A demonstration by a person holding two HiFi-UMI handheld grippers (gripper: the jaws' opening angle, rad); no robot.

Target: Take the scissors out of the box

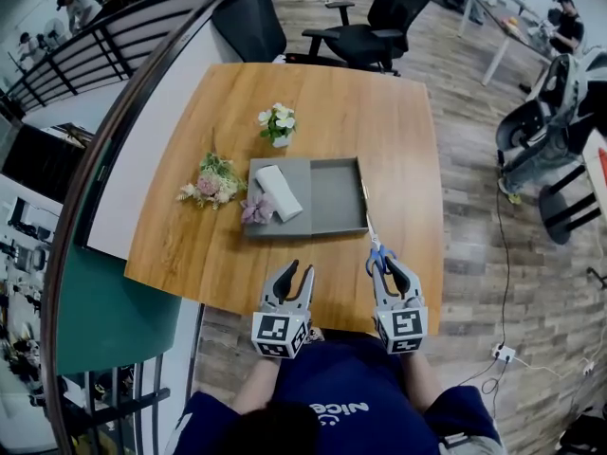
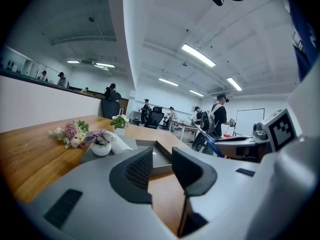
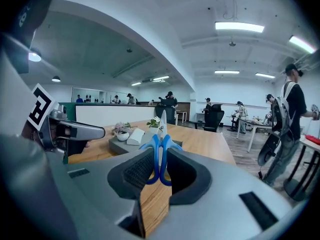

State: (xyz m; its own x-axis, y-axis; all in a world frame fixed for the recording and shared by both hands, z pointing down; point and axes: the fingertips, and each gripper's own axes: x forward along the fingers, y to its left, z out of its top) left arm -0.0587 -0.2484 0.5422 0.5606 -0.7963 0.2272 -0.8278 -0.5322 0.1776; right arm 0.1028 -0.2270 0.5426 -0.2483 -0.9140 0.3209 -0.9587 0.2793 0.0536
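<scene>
Right tongs are clamped on the blue handles of the scissors, lower right of centre, blades pointing up along the right wall of the grey box. Left tongs stand partly open and empty over the bench.

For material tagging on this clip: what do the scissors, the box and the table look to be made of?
The scissors: the blue handles look like smooth moulded plastic; the blade is pale and shiny, probably steel. The box: flat matte grey with thin low walls, likely card or plastic, though the look leaves that open. The table: warm wood grain with a smooth sheen, solid wood or veneer.
</scene>
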